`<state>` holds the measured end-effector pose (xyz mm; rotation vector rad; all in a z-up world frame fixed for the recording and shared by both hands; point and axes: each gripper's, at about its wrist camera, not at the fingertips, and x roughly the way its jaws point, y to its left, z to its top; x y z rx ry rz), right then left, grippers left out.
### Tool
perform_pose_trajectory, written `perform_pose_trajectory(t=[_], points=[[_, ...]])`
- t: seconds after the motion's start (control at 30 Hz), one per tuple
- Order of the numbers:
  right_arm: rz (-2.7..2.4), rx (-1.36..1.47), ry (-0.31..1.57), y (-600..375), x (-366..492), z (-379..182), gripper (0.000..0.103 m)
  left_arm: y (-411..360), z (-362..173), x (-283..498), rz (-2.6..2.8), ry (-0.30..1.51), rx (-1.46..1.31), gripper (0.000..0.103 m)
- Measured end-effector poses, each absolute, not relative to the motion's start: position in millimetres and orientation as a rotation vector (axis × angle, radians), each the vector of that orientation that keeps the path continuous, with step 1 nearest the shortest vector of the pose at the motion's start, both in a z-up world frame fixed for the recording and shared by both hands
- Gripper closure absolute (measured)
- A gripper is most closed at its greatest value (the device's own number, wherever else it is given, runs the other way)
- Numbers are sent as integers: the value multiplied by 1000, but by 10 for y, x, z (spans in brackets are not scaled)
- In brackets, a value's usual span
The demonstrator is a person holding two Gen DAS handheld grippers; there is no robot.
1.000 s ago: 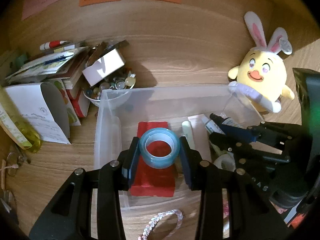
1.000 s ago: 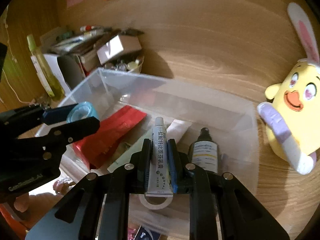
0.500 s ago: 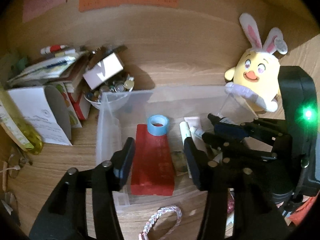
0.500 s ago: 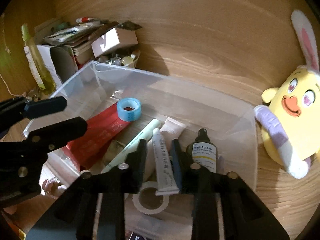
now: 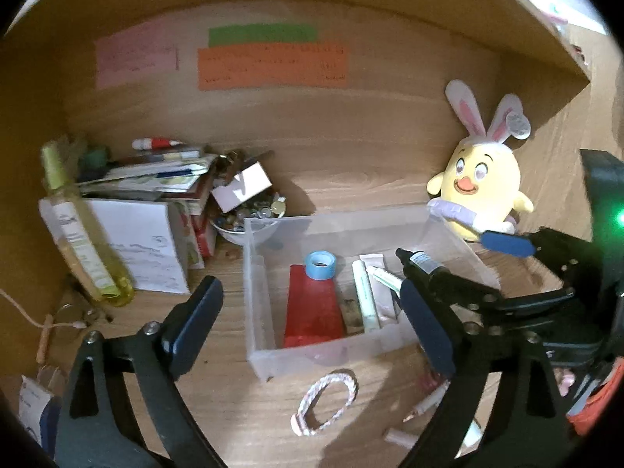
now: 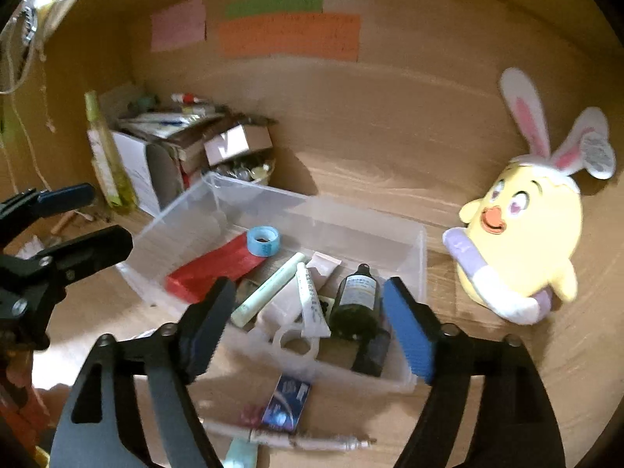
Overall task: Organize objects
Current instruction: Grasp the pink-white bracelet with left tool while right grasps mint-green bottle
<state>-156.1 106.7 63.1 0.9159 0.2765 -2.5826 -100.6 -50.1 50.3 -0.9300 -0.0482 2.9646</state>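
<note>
A clear plastic bin stands on the wooden desk. Inside lie a red packet, a blue tape roll, a pale green tube, a white ointment tube and a dark bottle. My left gripper is open and empty, above the bin's near side. My right gripper is open and empty over the bin's front. Each gripper shows in the other's view, the right one and the left one.
A yellow bunny plush sits right of the bin. Boxes, papers, a bowl of small items and a yellow bottle crowd the left. A braided ring, pens and a small blue packet lie in front.
My left gripper let go of the blue tape roll and my right gripper let go of the white tube; both now lie in the bin. Both grippers opened wide and pulled back.
</note>
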Motion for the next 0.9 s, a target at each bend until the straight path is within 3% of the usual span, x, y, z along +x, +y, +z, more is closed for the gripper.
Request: perform_pose_trajectory(t=[0.23,0.63,0.77,0.9], points=[[-2587,878,260,1240,-1131,648,21,-547,378,-722,2967,-9,-975,6],[-2521,1094,147,1385,-807,-1,21,-613,-349,-515,2922,29,-1228,6],[-2504,1177,130,1428,-787,-223,21,-627,-525,-519,2874,39,-1304,37],[-2480,1235,125,1447,-753,-389,21,-696,-595,-583,2832,-43,-1336,42]])
